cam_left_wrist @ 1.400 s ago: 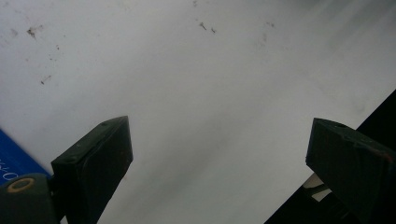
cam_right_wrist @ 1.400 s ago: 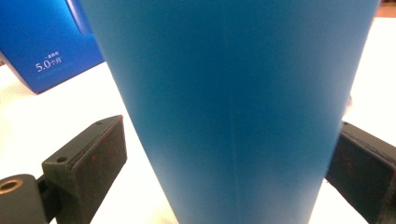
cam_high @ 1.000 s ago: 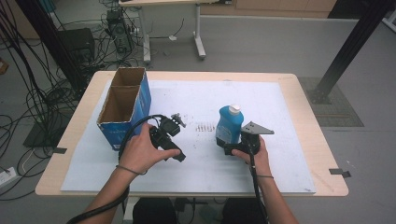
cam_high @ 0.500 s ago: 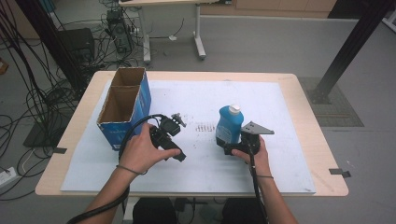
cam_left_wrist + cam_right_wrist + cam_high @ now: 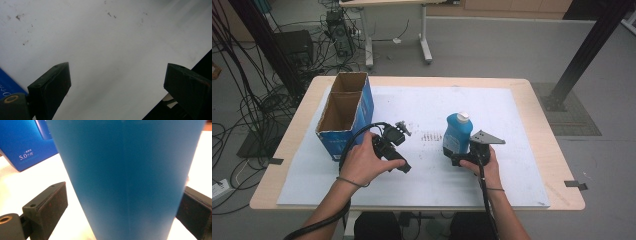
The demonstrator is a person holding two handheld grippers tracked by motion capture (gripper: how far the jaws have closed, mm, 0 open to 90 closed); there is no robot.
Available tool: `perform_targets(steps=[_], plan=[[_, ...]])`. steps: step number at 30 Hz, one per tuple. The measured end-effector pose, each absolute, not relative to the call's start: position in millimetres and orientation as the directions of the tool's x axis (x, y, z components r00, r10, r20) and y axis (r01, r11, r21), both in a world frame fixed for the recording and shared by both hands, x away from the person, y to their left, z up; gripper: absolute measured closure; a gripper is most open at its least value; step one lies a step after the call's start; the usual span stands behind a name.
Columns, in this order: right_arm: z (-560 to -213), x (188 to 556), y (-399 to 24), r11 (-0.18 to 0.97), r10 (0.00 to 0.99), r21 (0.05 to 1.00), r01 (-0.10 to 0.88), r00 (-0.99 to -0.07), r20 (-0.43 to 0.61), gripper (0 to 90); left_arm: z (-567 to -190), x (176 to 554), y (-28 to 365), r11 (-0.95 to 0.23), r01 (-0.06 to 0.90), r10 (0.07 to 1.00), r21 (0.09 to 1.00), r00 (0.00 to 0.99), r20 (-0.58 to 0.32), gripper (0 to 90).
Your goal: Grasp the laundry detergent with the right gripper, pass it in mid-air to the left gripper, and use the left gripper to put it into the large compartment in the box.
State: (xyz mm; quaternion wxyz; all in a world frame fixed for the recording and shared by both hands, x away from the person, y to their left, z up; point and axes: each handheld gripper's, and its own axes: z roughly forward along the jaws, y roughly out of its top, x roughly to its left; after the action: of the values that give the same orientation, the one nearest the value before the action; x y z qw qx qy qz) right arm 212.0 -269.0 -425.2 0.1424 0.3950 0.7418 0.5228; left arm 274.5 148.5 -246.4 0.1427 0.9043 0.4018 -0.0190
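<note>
We worked at the table (image 5: 542, 165), which carried a white sheet, and the largest thing on it was the blue carton (image 5: 343, 120), open at the top, standing just beside our left gripper (image 5: 398, 131) on its outer side. The blue bottle (image 5: 457, 132) with the white cap stood upright directly in front of our right gripper (image 5: 454, 156). In the right gripper view the bottle (image 5: 125, 177) stood between the two jaws; they were open, the left one clearly apart from it, the right one very near, and we could not tell if it touched. The left gripper (image 5: 117, 95) was open too, with nothing between its jaws. We judged the step to be the grasp of the bottle. The next move probably called for closing the right jaws on it, low on the body, before lifting.
</note>
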Motion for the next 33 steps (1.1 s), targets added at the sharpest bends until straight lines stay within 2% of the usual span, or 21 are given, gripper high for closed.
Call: perform_targets(steps=[15,33], plan=[[-426.2,211.4,-267.6,0.134,0.738,0.889,0.438,-0.643,0.206,5.0,-247.6,274.8,147.4,-0.639,0.730,0.717,0.243,0.680,-0.154,7.7],[-429.4,208.3,-264.4,0.144,0.749,0.904,0.403,-0.641,0.166,26.2,-249.3,274.8,146.7,-0.639,0.731,0.720,0.240,0.678,-0.149,7.8]])
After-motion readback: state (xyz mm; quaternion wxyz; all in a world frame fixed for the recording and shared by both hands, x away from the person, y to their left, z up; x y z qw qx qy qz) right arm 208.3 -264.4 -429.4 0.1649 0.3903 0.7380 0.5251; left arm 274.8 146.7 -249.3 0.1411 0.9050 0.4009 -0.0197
